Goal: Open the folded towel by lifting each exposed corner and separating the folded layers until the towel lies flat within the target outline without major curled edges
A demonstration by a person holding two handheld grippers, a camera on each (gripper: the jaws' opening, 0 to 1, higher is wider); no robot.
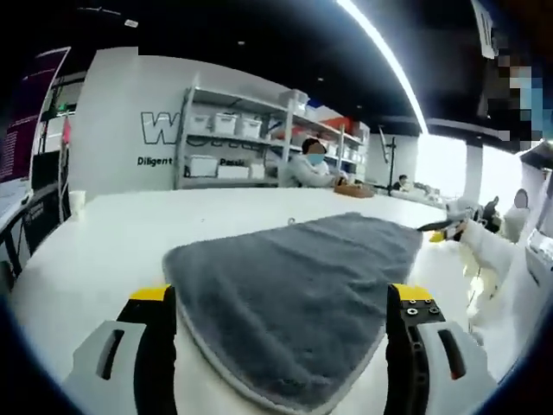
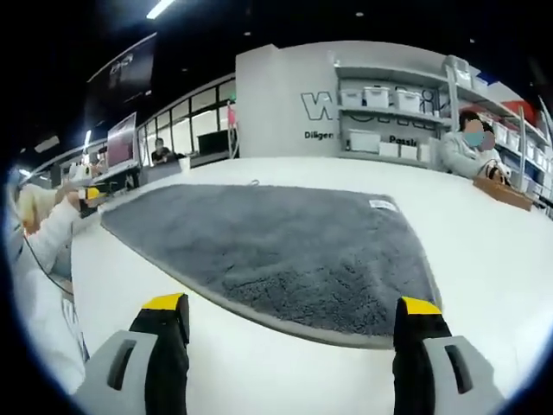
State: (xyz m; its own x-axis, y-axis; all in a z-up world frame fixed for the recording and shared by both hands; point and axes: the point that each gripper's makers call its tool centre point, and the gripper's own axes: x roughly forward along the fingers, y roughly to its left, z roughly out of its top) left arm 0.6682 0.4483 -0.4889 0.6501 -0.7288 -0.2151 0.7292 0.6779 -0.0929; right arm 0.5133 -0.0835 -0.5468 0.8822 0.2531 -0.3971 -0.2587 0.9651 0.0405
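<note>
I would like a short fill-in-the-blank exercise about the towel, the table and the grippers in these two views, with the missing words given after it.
1. The towel lying on the table is ____ in colour.
2. The table under the towel is ____.
3. The tips of the left gripper and the right gripper are ____ in colour.
4. Neither gripper holds anything; both are ____.

Missing words: grey; white; yellow; open
</note>
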